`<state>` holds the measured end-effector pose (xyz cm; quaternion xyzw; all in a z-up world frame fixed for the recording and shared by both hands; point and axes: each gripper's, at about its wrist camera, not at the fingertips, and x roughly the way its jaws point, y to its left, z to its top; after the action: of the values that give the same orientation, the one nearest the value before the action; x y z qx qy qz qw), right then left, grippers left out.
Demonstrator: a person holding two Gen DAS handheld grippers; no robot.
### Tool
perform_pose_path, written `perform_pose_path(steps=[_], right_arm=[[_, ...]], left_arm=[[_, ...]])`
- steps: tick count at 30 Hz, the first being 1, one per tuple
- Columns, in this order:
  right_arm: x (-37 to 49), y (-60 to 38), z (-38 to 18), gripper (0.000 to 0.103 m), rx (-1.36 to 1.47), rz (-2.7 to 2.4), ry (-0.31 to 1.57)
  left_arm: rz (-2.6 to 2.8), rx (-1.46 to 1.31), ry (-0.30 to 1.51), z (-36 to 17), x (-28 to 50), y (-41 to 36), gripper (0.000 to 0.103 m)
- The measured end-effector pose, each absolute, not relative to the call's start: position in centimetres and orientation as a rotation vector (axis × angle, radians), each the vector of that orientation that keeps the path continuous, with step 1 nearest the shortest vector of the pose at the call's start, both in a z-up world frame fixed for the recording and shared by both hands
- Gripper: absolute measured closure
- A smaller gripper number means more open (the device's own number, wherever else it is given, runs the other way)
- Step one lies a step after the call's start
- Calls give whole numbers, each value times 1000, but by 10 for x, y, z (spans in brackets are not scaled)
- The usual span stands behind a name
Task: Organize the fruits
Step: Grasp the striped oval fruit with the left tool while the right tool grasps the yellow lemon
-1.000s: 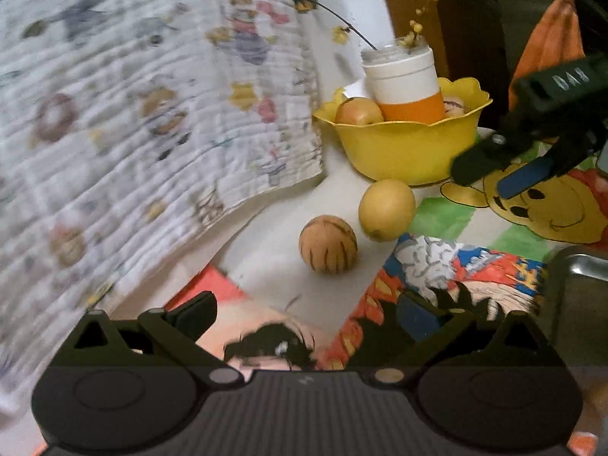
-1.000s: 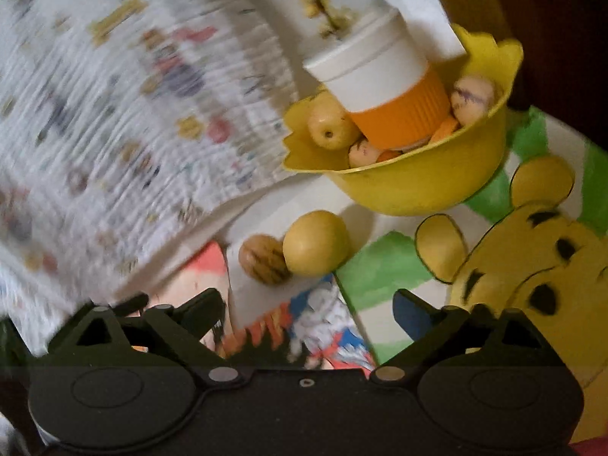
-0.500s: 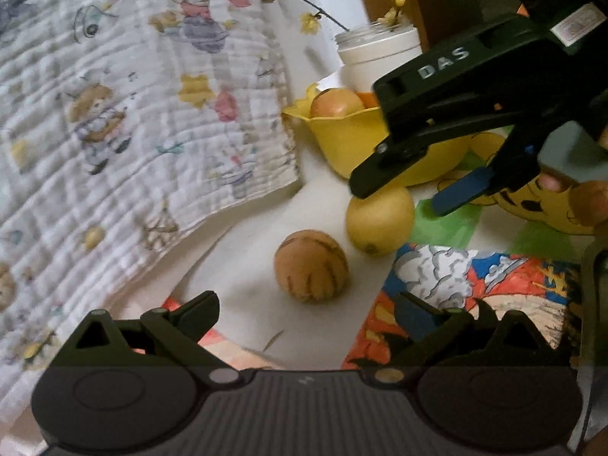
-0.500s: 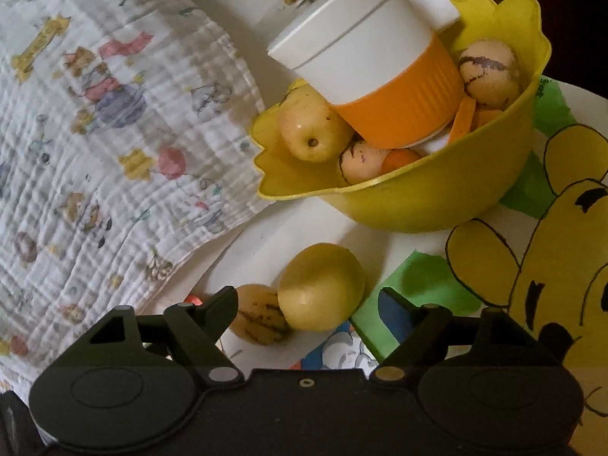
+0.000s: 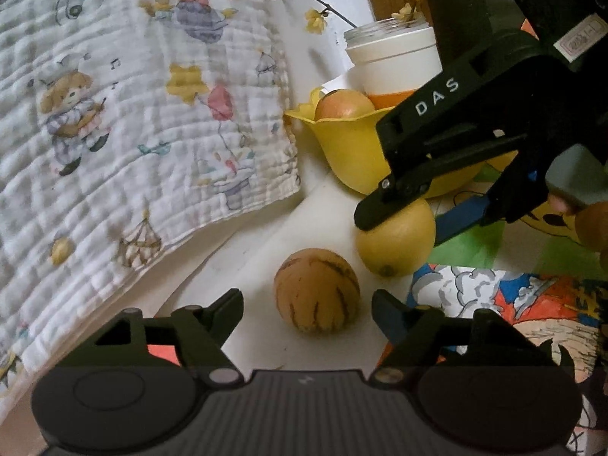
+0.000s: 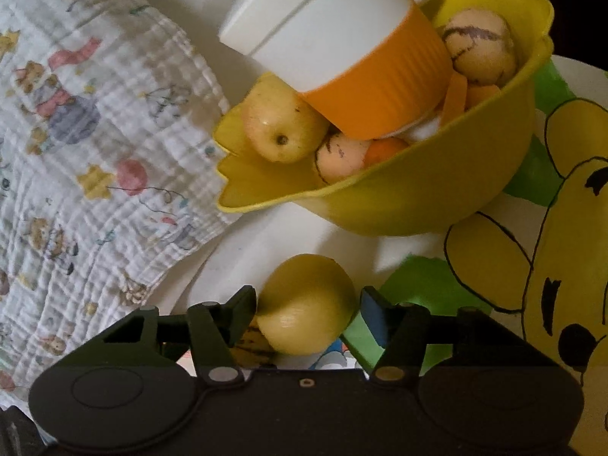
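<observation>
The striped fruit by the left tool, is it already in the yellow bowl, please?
No, the striped fruit lies on the table in front of the yellow bowl, beside the lemon.

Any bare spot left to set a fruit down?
One free patch: white surface between quilted cloth, yellow bowl and striped fruit. Crowded: the bowl, packed with fruit around an orange-and-white cup.

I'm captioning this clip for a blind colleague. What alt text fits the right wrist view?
The right gripper has just been closing, its fingers now either side of a yellow lemon-like fruit on the table. Behind it, a yellow bowl holds more fruit and a tilted white and orange cup; a printed cloth lies left.
</observation>
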<state>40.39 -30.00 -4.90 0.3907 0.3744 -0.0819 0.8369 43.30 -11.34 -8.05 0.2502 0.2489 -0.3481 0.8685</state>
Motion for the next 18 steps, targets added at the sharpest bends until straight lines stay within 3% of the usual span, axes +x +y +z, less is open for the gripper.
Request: perform_pose_path(steps=[9, 11, 18], right_arm=[[409, -297, -50, 39, 819, -167, 795], [411, -295, -50, 39, 808, -167, 796], [414, -293, -51, 43, 775, -169, 796]], left_arm=[[-745, 487, 533, -80, 449, -119, 37], [-757, 481, 535, -81, 450, -120, 44], [-741, 453, 555, -80, 448, -122, 46]])
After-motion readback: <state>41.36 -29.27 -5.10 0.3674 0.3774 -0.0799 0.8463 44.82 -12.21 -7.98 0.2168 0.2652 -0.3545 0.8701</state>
